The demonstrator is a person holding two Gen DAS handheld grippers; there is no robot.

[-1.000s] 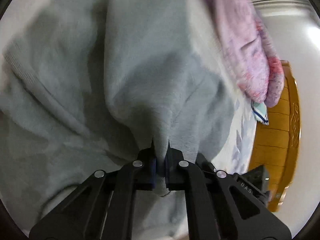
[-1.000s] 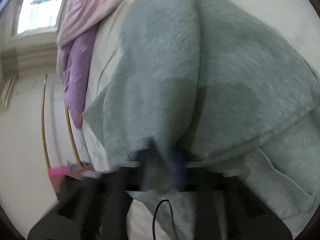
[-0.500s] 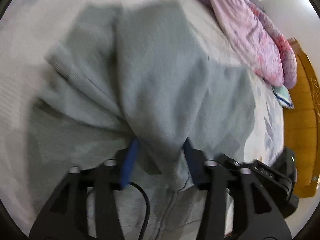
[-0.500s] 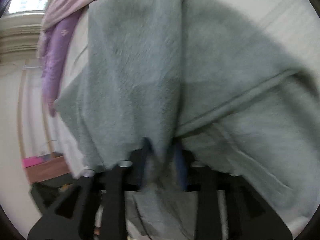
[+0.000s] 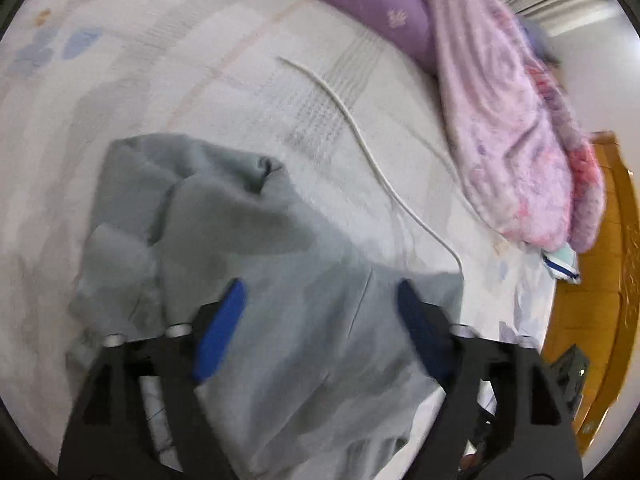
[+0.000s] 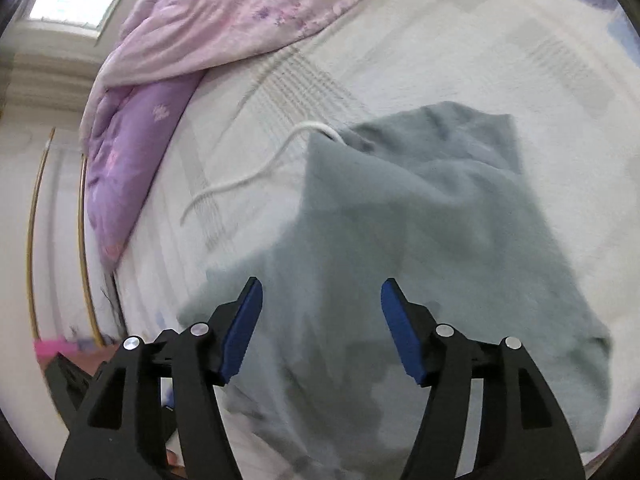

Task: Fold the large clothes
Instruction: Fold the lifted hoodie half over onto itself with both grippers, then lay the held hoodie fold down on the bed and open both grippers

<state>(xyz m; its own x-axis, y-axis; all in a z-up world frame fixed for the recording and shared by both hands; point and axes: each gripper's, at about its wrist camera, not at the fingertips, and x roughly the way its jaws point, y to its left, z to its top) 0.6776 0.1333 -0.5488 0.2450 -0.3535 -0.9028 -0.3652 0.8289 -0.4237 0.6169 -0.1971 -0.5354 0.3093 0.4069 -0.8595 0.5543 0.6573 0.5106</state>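
A grey-green fleece garment lies folded over itself on the pale bed sheet; it also shows in the right wrist view. My left gripper is open and empty, its blue pads spread wide just above the garment's near part. My right gripper is open and empty too, above the garment's near edge. A white drawstring trails from the garment across the sheet, also seen in the right wrist view.
A pink floral quilt and a purple pillow lie along the far side of the bed. A wooden headboard stands at the right. In the right wrist view the quilt and pillow are at upper left.
Both grippers were shut on the grey garment and holding it up; they have let go, opened wide and drawn back. The garment now lies on the bed.
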